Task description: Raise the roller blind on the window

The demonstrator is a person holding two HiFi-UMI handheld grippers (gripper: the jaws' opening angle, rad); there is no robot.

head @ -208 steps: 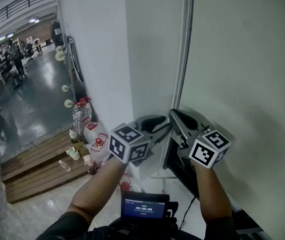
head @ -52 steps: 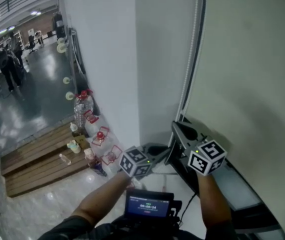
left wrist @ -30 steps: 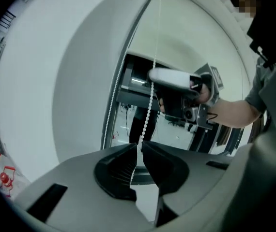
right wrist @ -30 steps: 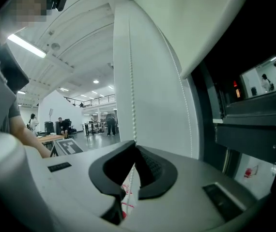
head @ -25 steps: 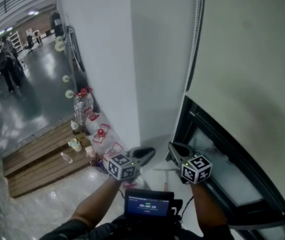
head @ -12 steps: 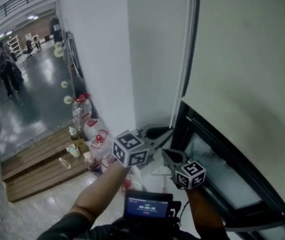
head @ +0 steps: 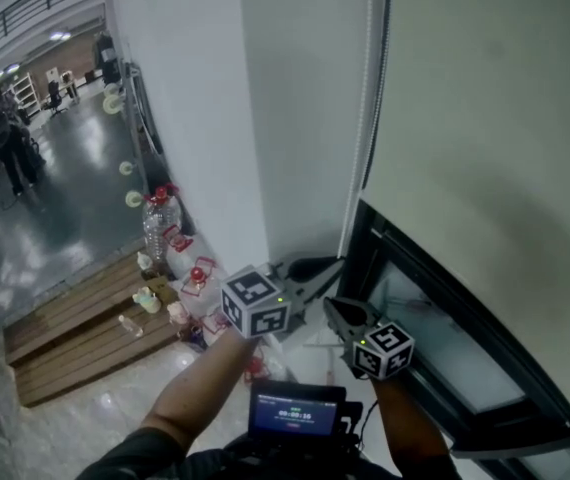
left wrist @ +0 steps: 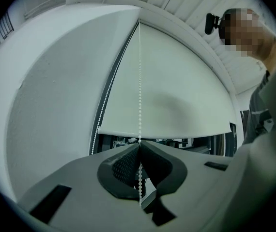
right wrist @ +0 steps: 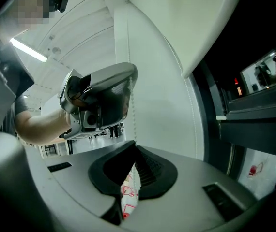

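The cream roller blind [head: 495,168] hangs over the dark-framed window [head: 435,338], with the glass bare below its slanting bottom edge. Its white bead chain [head: 365,128] runs down the blind's left side. My left gripper [head: 330,265] is closing, its pads pinching the chain [left wrist: 139,81] at the tips [left wrist: 139,145]. Just below it, my right gripper [head: 333,308] is shut on the same chain [right wrist: 130,108], which drops from the left gripper [right wrist: 128,88] into the right jaw tips [right wrist: 134,146]. In the left gripper view the blind [left wrist: 176,95] fills the middle.
A white wall pillar [head: 205,118] stands left of the window. Below it, a water bottle [head: 160,228], small red items and cups sit by a wooden platform [head: 75,338]. A small screen [head: 295,408] is at my chest. People stand far off [head: 10,138].
Over the last second my left gripper has risen up the chain above the right one, which sank slightly. The blind's bottom edge is higher than two seconds ago.
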